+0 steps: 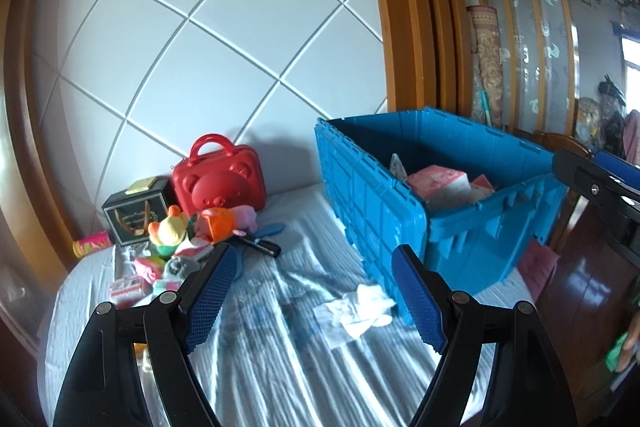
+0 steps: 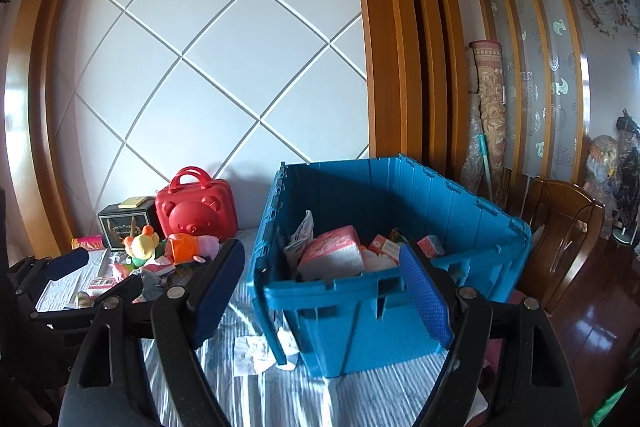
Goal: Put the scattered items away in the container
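A blue plastic crate (image 1: 376, 211) stands open on the striped bed sheet (image 1: 280, 347), holding a pink pack (image 2: 332, 255) and small boxes. At the bed's far left lies a pile of scattered items: a yellow plush toy (image 1: 172, 227), an orange and pink plush (image 1: 224, 217), small packets and a black pen-like thing (image 1: 262, 247). A crumpled white cloth (image 1: 356, 311) lies by the crate's near corner. My left gripper (image 1: 316, 251) is open and empty above the sheet, between pile and crate. My right gripper (image 2: 320, 247) is open and empty before the crate's near rim (image 2: 340, 287).
A red bear-faced case (image 1: 220, 179) and a black box (image 1: 134, 215) stand against the padded white headboard (image 1: 200, 47), with a pink can (image 1: 92, 243) beside them. Right of the bed are a wooden chair (image 2: 560, 227), a rolled mat (image 2: 490, 107) and dark wooden floor.
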Available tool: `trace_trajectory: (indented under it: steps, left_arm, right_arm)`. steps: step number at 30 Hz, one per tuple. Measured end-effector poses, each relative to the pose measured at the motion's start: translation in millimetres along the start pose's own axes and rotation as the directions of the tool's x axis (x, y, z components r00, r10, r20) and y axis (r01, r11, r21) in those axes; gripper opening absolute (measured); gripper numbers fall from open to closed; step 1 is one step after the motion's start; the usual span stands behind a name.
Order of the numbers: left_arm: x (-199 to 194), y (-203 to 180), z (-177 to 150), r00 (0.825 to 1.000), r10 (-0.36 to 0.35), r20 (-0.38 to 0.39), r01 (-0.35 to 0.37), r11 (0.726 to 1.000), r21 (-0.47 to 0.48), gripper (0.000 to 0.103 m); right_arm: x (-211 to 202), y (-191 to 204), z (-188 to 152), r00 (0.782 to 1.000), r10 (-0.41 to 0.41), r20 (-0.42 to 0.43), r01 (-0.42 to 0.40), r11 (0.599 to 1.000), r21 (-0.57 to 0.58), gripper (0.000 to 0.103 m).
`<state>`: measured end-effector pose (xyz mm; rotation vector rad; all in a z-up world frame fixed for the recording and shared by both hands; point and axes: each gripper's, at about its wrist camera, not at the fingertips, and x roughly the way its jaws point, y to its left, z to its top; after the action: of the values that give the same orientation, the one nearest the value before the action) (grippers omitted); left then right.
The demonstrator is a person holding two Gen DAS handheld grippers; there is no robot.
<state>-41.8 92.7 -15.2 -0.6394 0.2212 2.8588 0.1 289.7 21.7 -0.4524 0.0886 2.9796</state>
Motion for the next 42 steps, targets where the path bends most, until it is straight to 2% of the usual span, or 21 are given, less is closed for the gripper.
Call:
trace_trajectory:
  steps: [6,15,18,24,30,42]
  left_arm:
    - [-27.3,6.7,-16.2,1.0,-0.027,-0.004,0.027,1.0,0.01,0.08]
    - [-51.9,2.2,-18.8,0.998,-0.05,0.036,0.051,0.999,-0.008,0.081]
    - [-54.9,-1.2,-19.1,0.998,-0.046,0.034,0.047,0.999,-0.018,0.089]
    - [-66.0,-8.9,-23.4,0.998,-0.041,0.057,0.041,0.999,0.004,0.093]
    - [-69.7,-4.5,-25.5,0.997,-0.053,0.055,0.053,0.999,0.0,0.094]
    - [-65.0,16.4,-31.7,0.999,-0.014,0.044,0.014,1.0,-0.013,0.097]
  right_arm:
    - [-36.3,16.8,-17.7,0.999,-0.029,-0.019,0.029,0.999,0.017,0.08]
    - [-62.6,17.1,-15.0,0.999,-0.047,-0.003,0.047,0.999,-0.001,0.08]
    - [-64.7,16.8,-15.4,0.999,-0.044,-0.013,0.044,0.999,-0.017,0.08]
    - [-72.5,14.6,-17.0,0.999,-0.041,-0.013,0.041,0.999,-0.016,0.08]
    - [-79.5,17.8,-15.6,1.0,-0.031,-0.004,0.031,0.999,-0.017,0.08]
    - [-72.3,33.1,-15.0,1.0,0.006,-0.012,-0.006,1.0,-0.012,0.08]
